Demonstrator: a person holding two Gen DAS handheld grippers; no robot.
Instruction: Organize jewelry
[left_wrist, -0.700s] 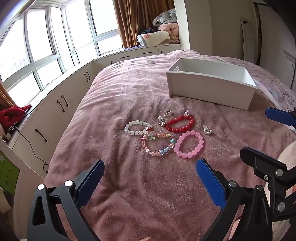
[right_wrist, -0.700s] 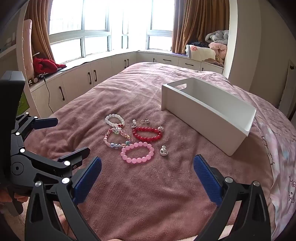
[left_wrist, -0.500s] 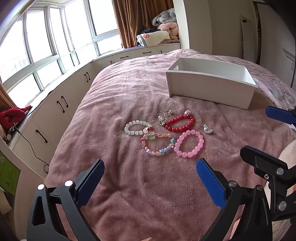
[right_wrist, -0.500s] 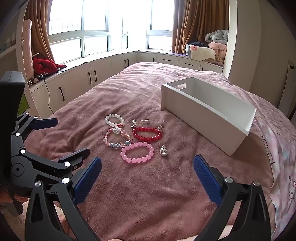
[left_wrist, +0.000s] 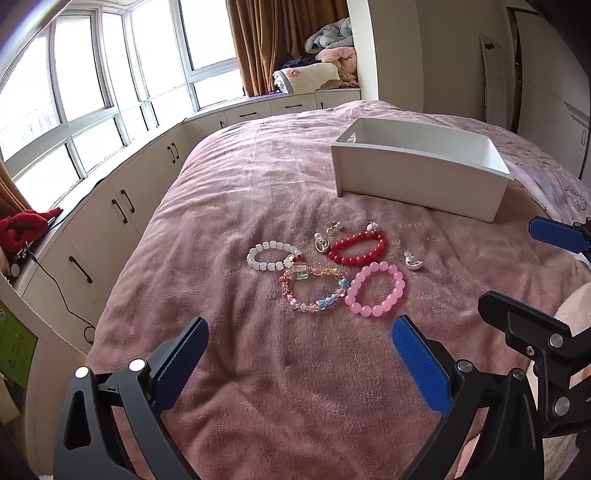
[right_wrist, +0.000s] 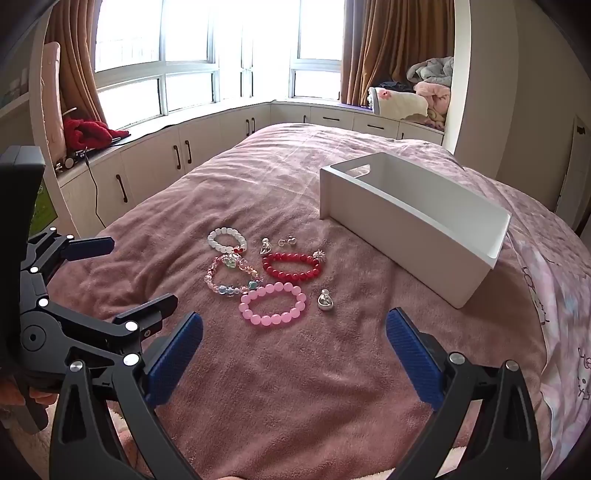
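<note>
On a pink bedspread (left_wrist: 258, 387), four bead bracelets (right_wrist: 273, 303) and small silver charms (right_wrist: 325, 300) lie loose in front of an apparently empty white box (right_wrist: 406, 225), none yet sorted, while the left gripper (left_wrist: 295, 354) and right gripper (right_wrist: 294, 343) hover wide apart, holding nothing.

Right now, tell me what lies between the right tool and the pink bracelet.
Only bare pink blanket, seen in the right wrist view: the open right tool hangs short of the pink bracelet.
</note>
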